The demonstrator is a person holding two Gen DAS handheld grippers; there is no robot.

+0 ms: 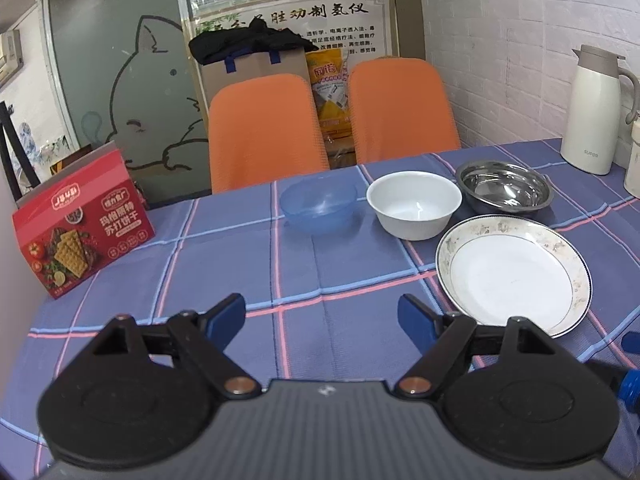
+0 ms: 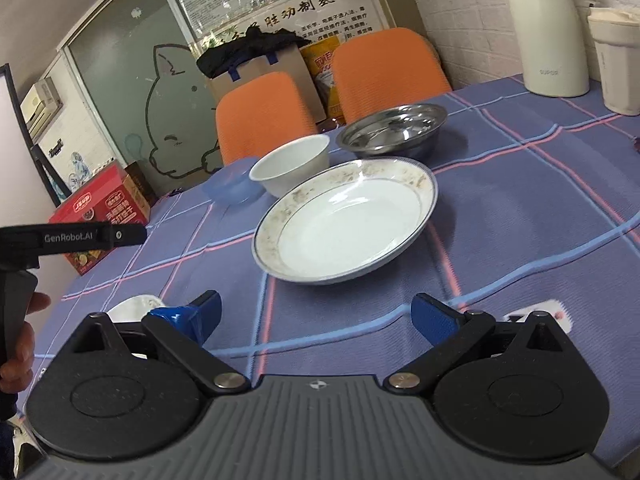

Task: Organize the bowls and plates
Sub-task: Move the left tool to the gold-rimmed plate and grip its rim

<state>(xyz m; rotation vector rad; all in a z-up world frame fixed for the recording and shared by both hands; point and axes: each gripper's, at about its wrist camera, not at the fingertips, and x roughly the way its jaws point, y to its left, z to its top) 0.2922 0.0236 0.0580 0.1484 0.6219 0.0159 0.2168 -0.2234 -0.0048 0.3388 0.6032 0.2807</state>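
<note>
Tongs on both sides stand spread apart with nothing between their blue pads. The left tongs (image 1: 322,318) hover over the checked cloth of the bench (image 1: 224,264); the right tongs (image 2: 316,316) hover over the same cloth, with a person's hand (image 2: 18,344) on the other tool's grip at the left edge of the right view.

Ahead of the left tongs and to their right lies the patterned plate (image 1: 514,274), upright and bare inside, its near rim just beside the right pad. Beyond it, the white bowl (image 1: 414,204) sits between the blue plastic bowl (image 1: 318,206) on its left and the steel bowl (image 1: 504,188) on its right; the three form a row, near one another but apart.

From the right tongs, the plate (image 2: 346,220) lies straight ahead, the white bowl (image 2: 290,164) behind its left rim, the steel bowl (image 2: 394,130) behind its right, the blue bowl (image 2: 230,186) partly hidden farther left.

Far left of the left tongs stands a red cracker box (image 1: 82,230). Far right, a white thermos jug (image 1: 592,112) stands by the wall. Two orange chairs (image 1: 266,132) face the bench's far edge.
</note>
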